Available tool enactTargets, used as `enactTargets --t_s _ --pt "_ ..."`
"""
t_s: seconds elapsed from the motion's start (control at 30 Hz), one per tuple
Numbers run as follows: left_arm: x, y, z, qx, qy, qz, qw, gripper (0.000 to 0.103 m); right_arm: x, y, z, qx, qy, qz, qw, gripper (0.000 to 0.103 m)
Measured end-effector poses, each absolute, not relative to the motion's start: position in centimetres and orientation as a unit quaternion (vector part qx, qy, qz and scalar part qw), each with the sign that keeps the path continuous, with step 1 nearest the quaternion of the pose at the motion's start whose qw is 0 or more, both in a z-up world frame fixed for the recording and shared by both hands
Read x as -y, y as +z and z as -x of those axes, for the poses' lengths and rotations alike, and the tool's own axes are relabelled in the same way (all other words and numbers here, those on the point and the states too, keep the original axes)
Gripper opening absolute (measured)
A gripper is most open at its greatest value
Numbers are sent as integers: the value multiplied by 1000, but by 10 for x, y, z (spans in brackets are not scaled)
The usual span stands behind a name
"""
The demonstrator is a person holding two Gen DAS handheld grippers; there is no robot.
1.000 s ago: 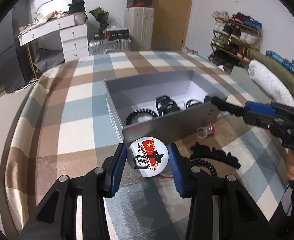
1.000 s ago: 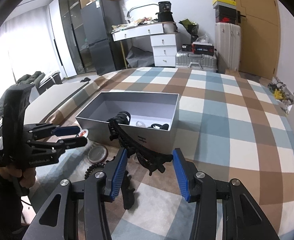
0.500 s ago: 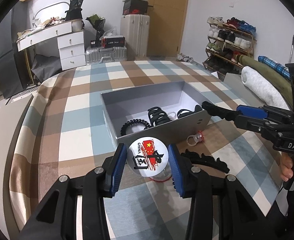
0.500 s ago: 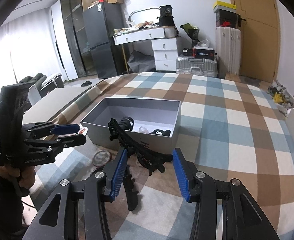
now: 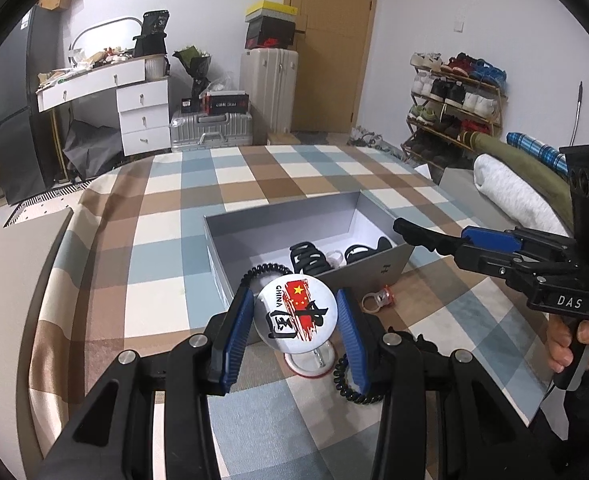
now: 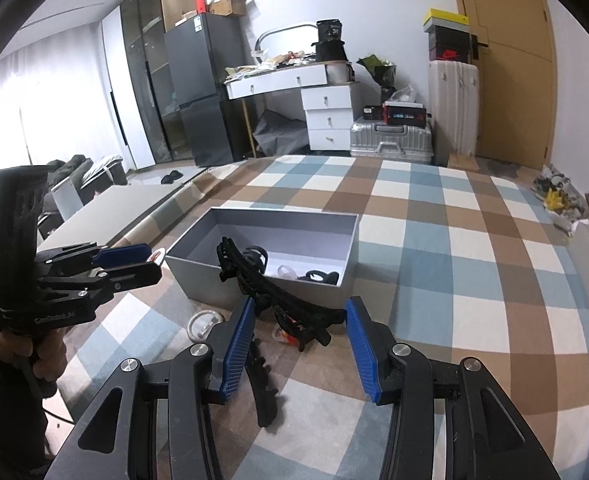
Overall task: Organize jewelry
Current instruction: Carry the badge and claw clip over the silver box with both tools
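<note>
Left claw (image 5: 294, 322) pinches the badge (image 5: 296, 314) by its rim just before the box (image 5: 230, 280); light, slick metal, so edge-grip suits it.

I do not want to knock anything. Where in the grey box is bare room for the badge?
The grey box floor is bare along its far wall. Its near wall is crowded: coil tie, black clip, clear ring. The left tool holds the badge.

Both wrist views face grey box (image 5: 378, 266) (image 6: 262, 282), near.
</note>
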State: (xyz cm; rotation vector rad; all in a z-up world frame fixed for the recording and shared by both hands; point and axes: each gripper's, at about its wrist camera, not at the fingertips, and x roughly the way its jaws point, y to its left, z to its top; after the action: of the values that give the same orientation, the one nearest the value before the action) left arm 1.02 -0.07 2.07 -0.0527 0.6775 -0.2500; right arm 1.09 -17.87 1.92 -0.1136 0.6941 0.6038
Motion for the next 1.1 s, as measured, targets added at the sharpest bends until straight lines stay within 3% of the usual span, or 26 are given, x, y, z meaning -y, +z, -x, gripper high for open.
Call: enactTargets --t_s 1.1 --pt "7 27 -53 -311 -50 34 948 37 162 17 -64 -352 283 -31 892 46"
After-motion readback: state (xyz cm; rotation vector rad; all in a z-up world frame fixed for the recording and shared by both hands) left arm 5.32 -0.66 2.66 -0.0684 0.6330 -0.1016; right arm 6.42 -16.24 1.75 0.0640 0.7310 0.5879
